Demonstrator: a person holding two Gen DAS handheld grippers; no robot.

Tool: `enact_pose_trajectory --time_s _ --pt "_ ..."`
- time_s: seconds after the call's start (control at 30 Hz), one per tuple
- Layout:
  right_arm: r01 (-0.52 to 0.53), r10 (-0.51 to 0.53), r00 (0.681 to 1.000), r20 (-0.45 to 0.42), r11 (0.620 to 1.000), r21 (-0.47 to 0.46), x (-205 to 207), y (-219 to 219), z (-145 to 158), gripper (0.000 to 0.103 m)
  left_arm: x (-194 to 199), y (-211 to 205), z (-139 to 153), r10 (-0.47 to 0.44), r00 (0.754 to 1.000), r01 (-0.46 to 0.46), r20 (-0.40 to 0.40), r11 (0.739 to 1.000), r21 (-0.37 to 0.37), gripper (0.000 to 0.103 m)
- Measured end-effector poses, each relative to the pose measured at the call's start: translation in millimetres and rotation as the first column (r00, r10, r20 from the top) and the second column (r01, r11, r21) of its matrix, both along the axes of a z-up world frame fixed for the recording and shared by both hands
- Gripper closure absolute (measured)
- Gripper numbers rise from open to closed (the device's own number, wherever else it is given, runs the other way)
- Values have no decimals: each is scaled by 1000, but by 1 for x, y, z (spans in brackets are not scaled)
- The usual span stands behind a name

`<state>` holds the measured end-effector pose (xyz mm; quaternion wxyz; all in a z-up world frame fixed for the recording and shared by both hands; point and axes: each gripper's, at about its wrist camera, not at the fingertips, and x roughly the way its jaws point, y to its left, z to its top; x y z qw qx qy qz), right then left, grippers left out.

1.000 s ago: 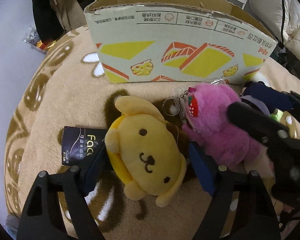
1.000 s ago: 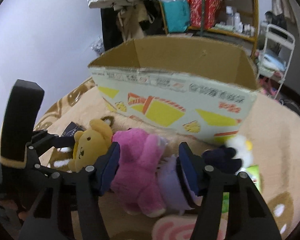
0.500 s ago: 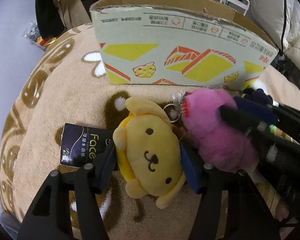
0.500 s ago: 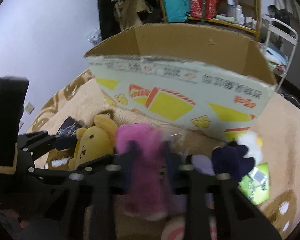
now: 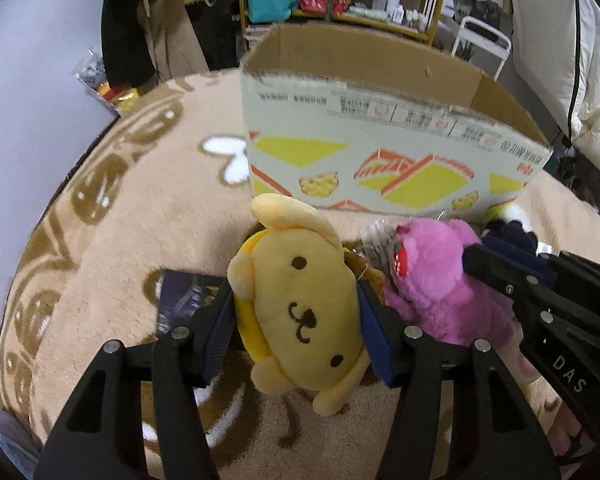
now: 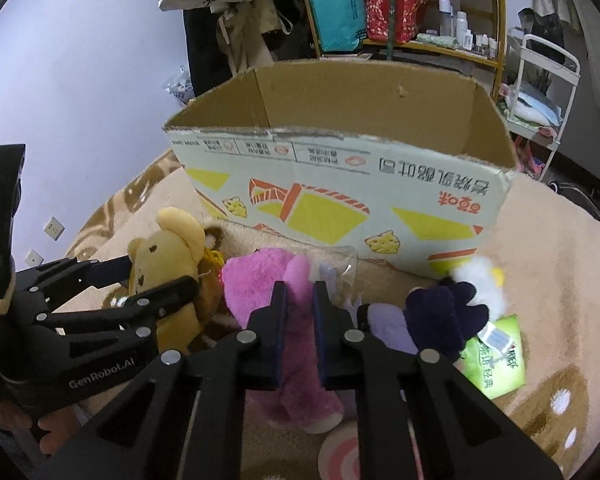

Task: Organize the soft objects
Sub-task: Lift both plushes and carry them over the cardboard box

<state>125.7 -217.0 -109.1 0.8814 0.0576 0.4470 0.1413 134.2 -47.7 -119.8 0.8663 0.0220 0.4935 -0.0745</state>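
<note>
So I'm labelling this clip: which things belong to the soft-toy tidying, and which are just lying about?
Job:
yellow dog plush, in left gripper
pink bear plush, in right gripper
navy and purple plush
cardboard box

Lying about:
dark Face packet
green packet

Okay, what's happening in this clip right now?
A person is tidying soft toys on a beige plush rug using handheld tongs. The left tongs are clamped on a yellow dog plush; their jaws have just been closing. The right tongs are shut on a pink furry bear plush. An open printed cardboard box stands just behind them.
</note>
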Motion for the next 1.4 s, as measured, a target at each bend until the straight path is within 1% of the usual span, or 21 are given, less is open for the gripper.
enact_pose_trajectory --time_s 0.1,0.17,0.37,0.43,0.53,0.57,0.67,0.77,0.8,0.87,0.97,1.03,1.1,1.17,1.27,1.4 --pt "8 -8 1000 22 1000 3 -4 -1 9 91 -7 1 11 2 999 -2 50 1000 0 46" --pt "20 -21 999 36 1000 4 -7 -3 15 91 -13 1 21 -1 995 0 96 1000 5 46" --pt "60 -62 994 86 998 21 -18 -12 34 91 -29 2 41 0 984 1 180 1000 -3 46" --pt "78 -80 990 113 997 27 -23 -14 41 91 -34 2 47 -1 978 2 209 1000 -2 46" --pt "106 -109 980 169 994 23 -32 -18 56 91 -39 2 54 3 973 -1 232 1000 -10 46" --pt "115 -117 975 189 993 22 -35 -19 61 91 -41 2 58 6 968 -3 253 1000 -9 46" --pt "140 -140 958 252 990 17 -41 -23 80 91 -50 -1 72 7 942 -10 336 1000 8 46" --pt "154 -156 941 299 988 32 -47 -27 96 91 -55 1 84 24 924 -13 382 999 -31 46" --pt "161 -163 935 314 986 34 -48 -29 101 91 -56 0 88 26 915 -15 403 999 -29 46" --pt "179 -180 924 338 983 35 -51 -32 110 91 -57 -5 95 14 900 -18 437 1000 3 46" --pt "191 -199 908 368 980 59 -55 -39 120 91 -57 -9 102 -11 892 10 452 1000 4 46" --pt "200 -207 897 390 978 58 -55 -42 127 91 -56 -11 107 -23 887 25 460 1000 3 46" --pt "206 -213 886 413 977 62 -54 -44 133 91 -55 -15 114 -43 876 44 481 999 9 46" --pt "206 -217 876 431 976 72 -48 -48 140 91 -50 -21 124 -66 859 59 508 998 30 45" --pt "206 -218 866 450 976 76 -39 -53 146 91 -42 -26 135 -83 843 71 531 997 42 45" --pt "208 -222 859 461 975 81 -27 -59 150 91 -24 -30 142 -89 833 74 547 996 48 45"
